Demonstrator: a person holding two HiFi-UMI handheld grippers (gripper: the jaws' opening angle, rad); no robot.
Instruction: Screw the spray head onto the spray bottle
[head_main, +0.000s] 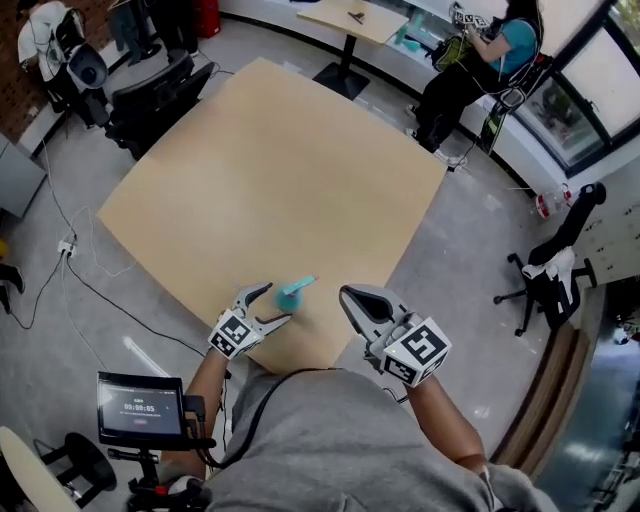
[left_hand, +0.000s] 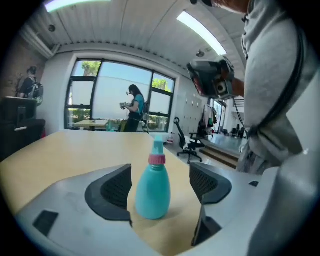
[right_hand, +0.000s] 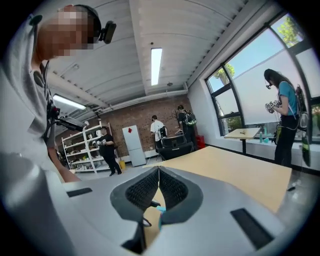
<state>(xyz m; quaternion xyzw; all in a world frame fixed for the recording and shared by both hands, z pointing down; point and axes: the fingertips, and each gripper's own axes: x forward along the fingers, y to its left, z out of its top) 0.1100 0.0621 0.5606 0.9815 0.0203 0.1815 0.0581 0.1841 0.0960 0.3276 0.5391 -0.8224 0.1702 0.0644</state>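
A teal spray bottle stands upright near the front edge of the tan table. In the left gripper view the bottle carries a pink collar with a teal spray head on top. My left gripper is open, one jaw on each side of the bottle's body, and a small gap shows at both pads. To the right of the bottle, my right gripper is shut with nothing between its jaws. In the right gripper view a sliver of teal shows below the closed jaws.
The bottle stands close to the table's near edge. Black office chairs stand at the far left, and another chair stands on the floor at the right. A person stands by the windows. A tablet on a stand is at my lower left.
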